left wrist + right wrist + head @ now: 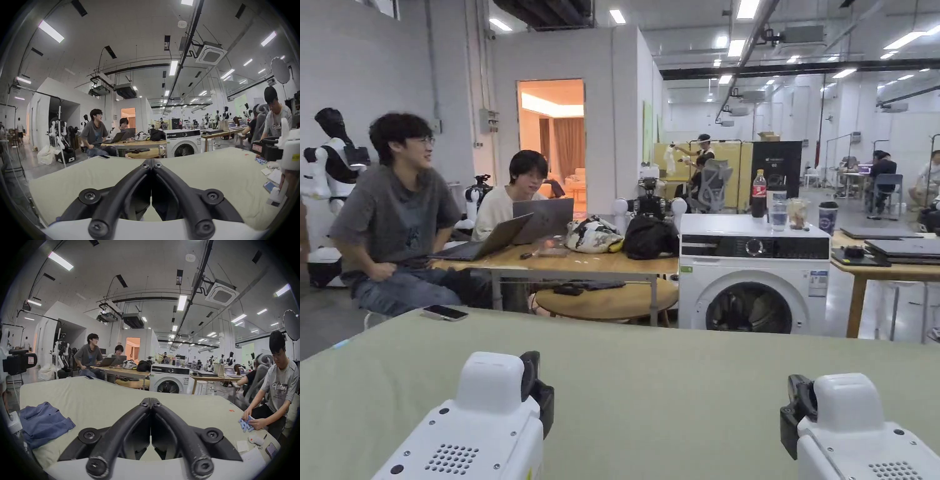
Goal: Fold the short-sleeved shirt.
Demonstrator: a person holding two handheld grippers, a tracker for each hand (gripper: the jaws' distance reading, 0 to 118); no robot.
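Observation:
A crumpled blue shirt (43,421) lies on the pale green table (113,395) at the lower left of the right gripper view, near the table's left edge. My right gripper (151,400) is held above the table with its black jaws pressed together and nothing between them; the shirt lies well to its left. My left gripper (151,161) is likewise shut and empty over bare table (81,178). In the head view the white bodies of the left gripper (487,419) and the right gripper (856,425) sit at the bottom edge.
A phone (445,312) lies at the table's far left edge. A person (279,386) sits at the right side handling small blue pieces (246,425), with papers (242,446) and a phone (271,451) nearby. Beyond stand a washing machine (753,275) and a desk with two seated people (394,212).

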